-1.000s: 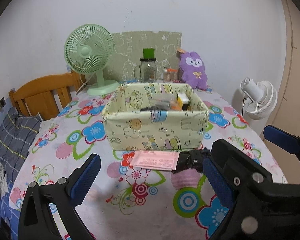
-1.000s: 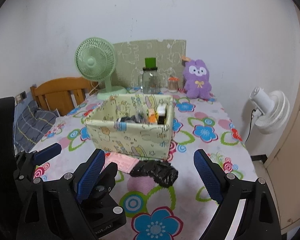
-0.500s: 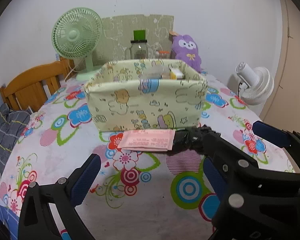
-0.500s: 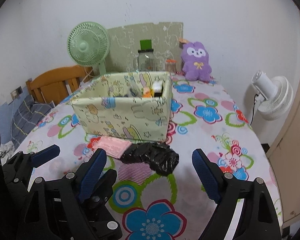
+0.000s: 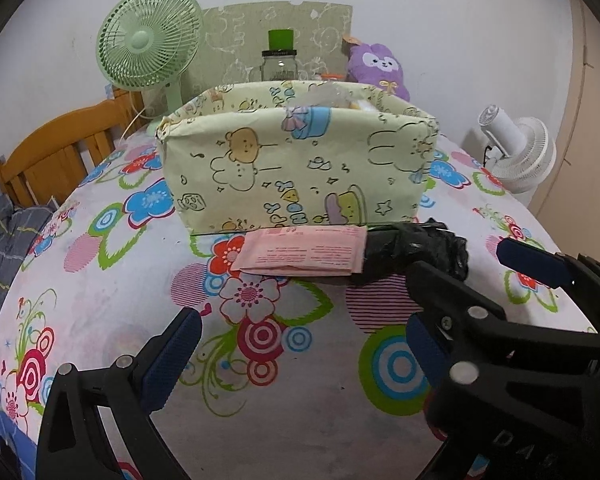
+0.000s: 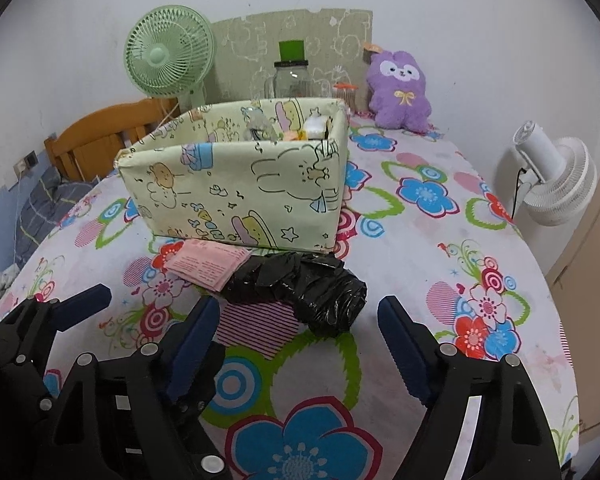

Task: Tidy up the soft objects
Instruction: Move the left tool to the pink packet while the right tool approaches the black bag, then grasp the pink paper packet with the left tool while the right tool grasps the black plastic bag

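Observation:
A pink flat packet and a black crumpled plastic roll lie on the floral tablecloth in front of a pale green cartoon-print fabric box holding several items. My left gripper is open and empty, low over the table, short of the packet. My right gripper is open and empty, its fingers either side of the near end of the black roll, not touching it. Each gripper shows in the other's view, the left one and the right one.
Behind the box stand a green desk fan, a glass jar with a green lid and a purple plush. A white fan stands beyond the table's right edge. A wooden chair is at the left.
Both grippers have moved forward and lower toward the packet and the black roll. The box and the two objects look larger. Both stay open.

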### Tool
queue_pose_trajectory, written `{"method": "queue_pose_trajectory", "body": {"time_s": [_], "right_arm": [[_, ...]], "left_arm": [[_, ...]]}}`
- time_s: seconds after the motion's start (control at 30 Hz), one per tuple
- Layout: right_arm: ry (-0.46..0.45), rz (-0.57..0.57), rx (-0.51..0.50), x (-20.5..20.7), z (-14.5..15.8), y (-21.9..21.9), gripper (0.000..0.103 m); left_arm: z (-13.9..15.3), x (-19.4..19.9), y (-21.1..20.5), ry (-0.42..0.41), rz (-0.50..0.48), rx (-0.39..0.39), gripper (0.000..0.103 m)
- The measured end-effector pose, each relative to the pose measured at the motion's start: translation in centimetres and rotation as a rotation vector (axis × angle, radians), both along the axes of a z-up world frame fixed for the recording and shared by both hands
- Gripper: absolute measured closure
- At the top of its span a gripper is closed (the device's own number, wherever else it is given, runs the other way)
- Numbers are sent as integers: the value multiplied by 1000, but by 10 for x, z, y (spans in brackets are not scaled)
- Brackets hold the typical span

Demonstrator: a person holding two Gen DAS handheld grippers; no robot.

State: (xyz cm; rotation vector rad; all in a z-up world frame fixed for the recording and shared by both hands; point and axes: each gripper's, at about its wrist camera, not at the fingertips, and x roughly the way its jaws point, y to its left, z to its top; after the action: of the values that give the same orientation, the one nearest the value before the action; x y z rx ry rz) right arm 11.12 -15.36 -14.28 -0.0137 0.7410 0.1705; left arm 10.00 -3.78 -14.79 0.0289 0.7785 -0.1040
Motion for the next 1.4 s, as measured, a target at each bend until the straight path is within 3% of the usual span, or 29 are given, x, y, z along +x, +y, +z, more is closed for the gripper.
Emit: {"method": "queue_pose_trajectory", "body": {"time_s": [0.83, 1.2, 1.4], "right_arm": [[34, 39, 31, 46, -9, 4, 25], [62, 81, -3, 44, -16, 12, 41], [84, 133, 22, 33, -15, 19, 43]], "left_arm": [[-7, 38, 6, 42, 41, 17, 0], [-12, 28, 1, 60, 19, 32, 0], [-13, 18, 0, 71, 10, 40, 0]]}}
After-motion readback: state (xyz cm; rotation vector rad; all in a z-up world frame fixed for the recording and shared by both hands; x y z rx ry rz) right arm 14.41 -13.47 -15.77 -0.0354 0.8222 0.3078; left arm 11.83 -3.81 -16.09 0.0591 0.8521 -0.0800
